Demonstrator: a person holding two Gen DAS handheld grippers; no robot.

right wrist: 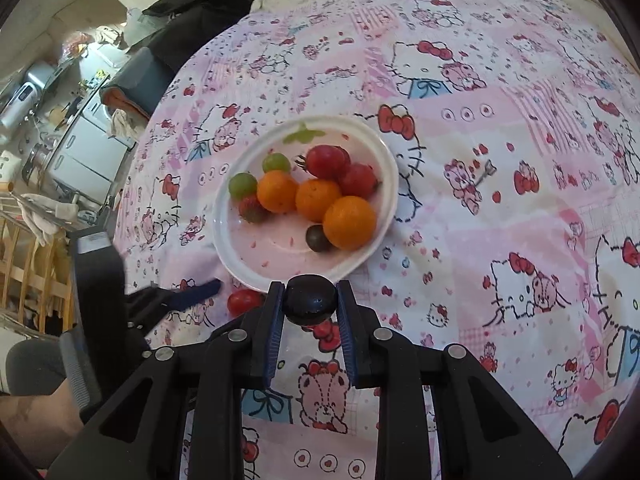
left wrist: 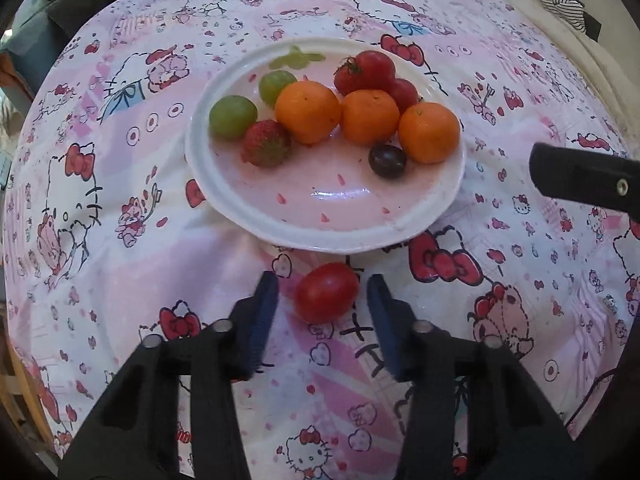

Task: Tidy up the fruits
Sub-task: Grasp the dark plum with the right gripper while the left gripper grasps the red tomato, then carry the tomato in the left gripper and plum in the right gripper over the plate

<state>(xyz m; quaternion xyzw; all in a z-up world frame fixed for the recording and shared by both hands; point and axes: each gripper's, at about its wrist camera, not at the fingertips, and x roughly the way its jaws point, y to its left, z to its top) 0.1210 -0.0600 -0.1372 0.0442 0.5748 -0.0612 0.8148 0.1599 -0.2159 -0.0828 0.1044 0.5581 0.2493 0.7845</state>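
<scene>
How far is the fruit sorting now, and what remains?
Mostly done: the plate already holds three oranges, two green grapes, a strawberry, tomatoes and a dark grape. In hand: the right gripper is shut on a dark grape. Left: the open left gripper straddles a red tomato on the cloth.

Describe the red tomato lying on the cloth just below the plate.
The tomato is small, oval, smooth and glossy red, with no stem showing. It lies on its side on the pink cartoon-print cloth, just off the near rim of the white plate. It sits between the open blue-padded fingers of the left hand-held gripper, with a gap on each side.
</scene>
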